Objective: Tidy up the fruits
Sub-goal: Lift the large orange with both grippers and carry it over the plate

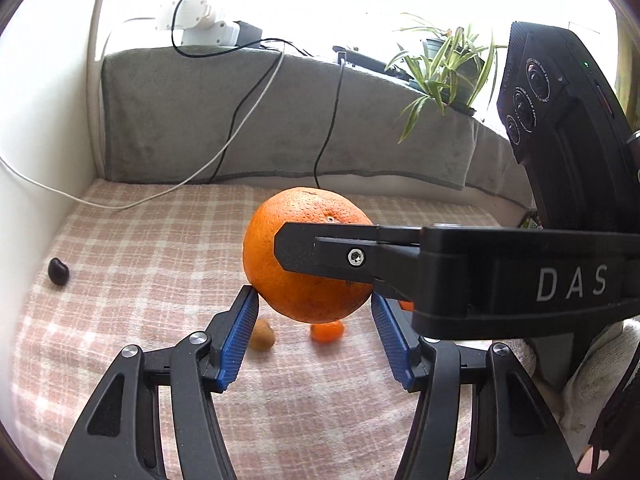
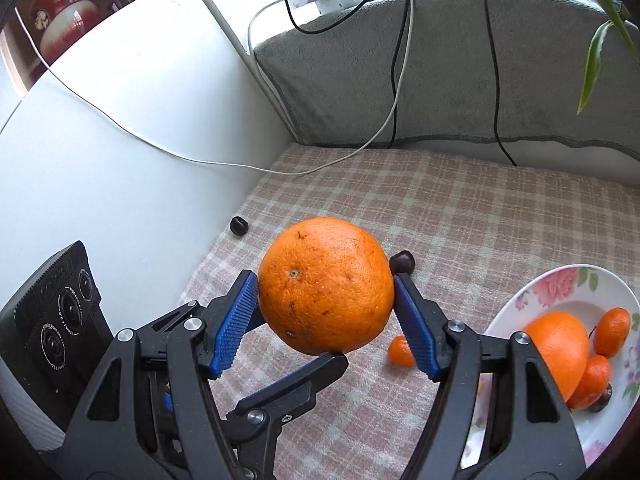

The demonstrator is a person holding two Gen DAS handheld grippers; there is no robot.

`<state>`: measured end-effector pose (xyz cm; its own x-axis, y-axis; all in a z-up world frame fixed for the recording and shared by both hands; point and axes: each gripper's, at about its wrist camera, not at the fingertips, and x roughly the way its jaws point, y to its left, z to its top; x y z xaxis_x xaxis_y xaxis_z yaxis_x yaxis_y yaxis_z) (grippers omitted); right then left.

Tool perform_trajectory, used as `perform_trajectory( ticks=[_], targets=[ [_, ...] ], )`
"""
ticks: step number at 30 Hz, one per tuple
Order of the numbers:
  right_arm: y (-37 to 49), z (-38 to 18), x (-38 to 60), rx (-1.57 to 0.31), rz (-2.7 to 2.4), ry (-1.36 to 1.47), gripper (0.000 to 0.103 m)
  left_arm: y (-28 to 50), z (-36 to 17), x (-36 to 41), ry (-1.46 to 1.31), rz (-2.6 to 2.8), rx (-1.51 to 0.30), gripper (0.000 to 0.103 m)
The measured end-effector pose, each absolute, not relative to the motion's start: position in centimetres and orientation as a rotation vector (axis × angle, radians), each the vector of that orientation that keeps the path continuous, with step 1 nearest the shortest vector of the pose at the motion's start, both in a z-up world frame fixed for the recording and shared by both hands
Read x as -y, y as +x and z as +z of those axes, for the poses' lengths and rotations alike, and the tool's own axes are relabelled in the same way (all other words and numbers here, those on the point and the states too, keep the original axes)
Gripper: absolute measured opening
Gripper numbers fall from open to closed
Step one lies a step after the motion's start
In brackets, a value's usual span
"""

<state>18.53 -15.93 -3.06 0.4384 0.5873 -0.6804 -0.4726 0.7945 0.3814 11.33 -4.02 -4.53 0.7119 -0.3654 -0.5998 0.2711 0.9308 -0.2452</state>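
Note:
A large orange (image 1: pixel 280 240) hangs in the air above the pink checked cloth (image 1: pixel 140 280). My left gripper (image 1: pixel 314 300) is shut on the orange's lower sides, both blue pads touching the peel. In the left wrist view one black finger (image 1: pixel 316 254) of the right gripper crosses the orange's front. In the right wrist view my right gripper (image 2: pixel 326 292) is shut on the same orange (image 2: pixel 326 284), with a pad on each side. A left gripper finger (image 2: pixel 316 372) sits under the fruit. A flowered white plate (image 2: pixel 560 288) at the right holds another big orange (image 2: pixel 560 352) and small mandarins (image 2: pixel 612 330).
On the cloth lie a small mandarin (image 2: pixel 402 352), two dark round fruits (image 2: pixel 239 225) (image 2: pixel 402 262) and a brown nut-like piece (image 1: pixel 262 334). A white wall (image 2: pixel 120 160) stands at the left and a grey towel-covered ledge (image 2: pixel 440 80) at the back, with cables hanging over it. A potted plant (image 1: pixel 444 64) stands at the back right.

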Motion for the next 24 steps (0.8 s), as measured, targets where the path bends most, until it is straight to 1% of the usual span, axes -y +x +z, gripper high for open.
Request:
perform_trajectory(
  ticks=[12, 24],
  targets=[
    [15.7, -1.7, 21.8, -0.857, 0.625, 0.18, 0.072, 8.7, -3.1, 8.8, -0.097, -0.415, -0.666, 0.058],
    [13.3, -1.6, 28.3, -0.847, 0.547, 0.234, 0.072, 7.7, -3.2, 13.7, -0.074, -0.519, -0.685, 0.058]
  ],
)
